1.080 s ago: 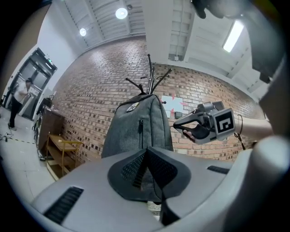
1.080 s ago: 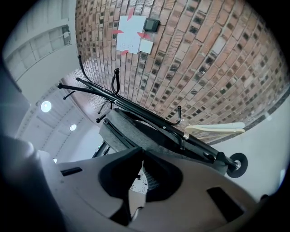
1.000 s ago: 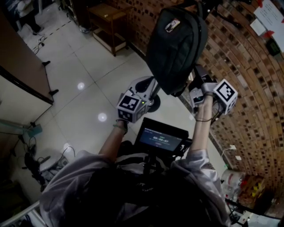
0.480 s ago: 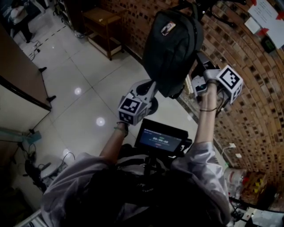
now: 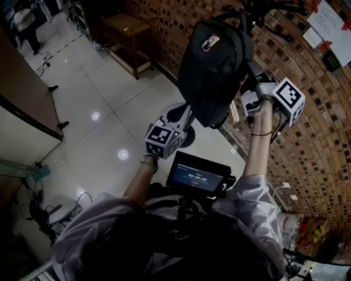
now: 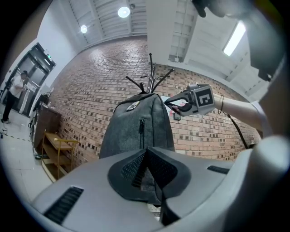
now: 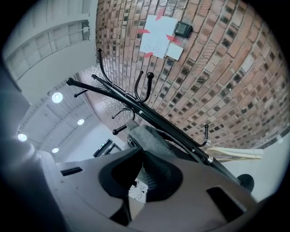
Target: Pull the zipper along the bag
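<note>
A dark grey backpack [image 5: 214, 66] hangs from a black coat rack [image 5: 263, 8] in front of a brick wall. My left gripper [image 5: 188, 113] is under the bag, shut on the fabric of its bottom edge. The left gripper view shows the bag [image 6: 138, 131] rising from between that gripper's [image 6: 147, 156] pads. My right gripper [image 5: 245, 102] is raised at the bag's right side, shut there where the zipper runs. The pull itself is hidden by the pads. In the right gripper view, grey bag fabric [image 7: 152, 136] leads into the closed right gripper [image 7: 142, 156].
The rack's round base [image 5: 189, 130] stands on the tiled floor below the bag. A wooden shelf [image 5: 129, 24] is against the wall to the left. Papers [image 5: 329, 19] are pinned to the bricks. A small screen [image 5: 197, 173] sits in front of my chest.
My right gripper has climbed up and slightly right along the bag's side. The left gripper has stayed at the bag's bottom edge.
</note>
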Demonstrator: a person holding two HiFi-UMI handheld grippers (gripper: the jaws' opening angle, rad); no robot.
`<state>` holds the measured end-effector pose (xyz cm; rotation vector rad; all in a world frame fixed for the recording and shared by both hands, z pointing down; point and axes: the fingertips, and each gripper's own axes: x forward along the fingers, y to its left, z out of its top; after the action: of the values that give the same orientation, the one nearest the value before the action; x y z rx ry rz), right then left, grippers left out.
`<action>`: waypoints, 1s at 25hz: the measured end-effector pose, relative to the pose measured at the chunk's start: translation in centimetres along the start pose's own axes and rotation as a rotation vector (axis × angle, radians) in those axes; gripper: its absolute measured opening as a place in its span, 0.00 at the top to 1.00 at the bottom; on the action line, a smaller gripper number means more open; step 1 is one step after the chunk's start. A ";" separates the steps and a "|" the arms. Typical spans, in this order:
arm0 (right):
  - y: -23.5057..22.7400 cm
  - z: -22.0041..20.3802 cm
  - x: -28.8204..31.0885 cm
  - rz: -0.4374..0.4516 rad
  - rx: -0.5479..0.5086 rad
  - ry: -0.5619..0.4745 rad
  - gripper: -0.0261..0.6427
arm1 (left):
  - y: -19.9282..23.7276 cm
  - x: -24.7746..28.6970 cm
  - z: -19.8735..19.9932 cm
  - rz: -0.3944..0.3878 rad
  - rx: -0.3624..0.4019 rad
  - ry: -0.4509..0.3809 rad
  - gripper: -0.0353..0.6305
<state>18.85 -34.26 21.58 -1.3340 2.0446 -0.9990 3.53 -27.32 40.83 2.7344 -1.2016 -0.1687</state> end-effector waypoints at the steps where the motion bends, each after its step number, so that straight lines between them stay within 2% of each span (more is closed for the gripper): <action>1: 0.1 0.1 0.1 0.000 -0.001 0.000 0.95 | 0.1 0.0 -0.1 0.001 -0.003 0.003 0.94; 9: 0.7 0.6 0.4 0.000 -0.013 0.002 0.95 | 0.1 0.1 0.4 0.003 -0.016 -0.020 0.94; 15: 1.2 1.1 1.0 -0.004 -0.007 0.010 0.95 | 0.1 0.1 -0.5 -0.006 -0.004 0.008 0.94; 25: 2.6 2.0 2.6 -0.021 -0.028 0.028 0.95 | 0.0 0.2 -0.2 -0.001 -0.028 -0.005 0.94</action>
<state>17.83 -36.55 18.28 -1.3650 2.0769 -1.0074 3.67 -27.48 41.04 2.7121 -1.1899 -0.1918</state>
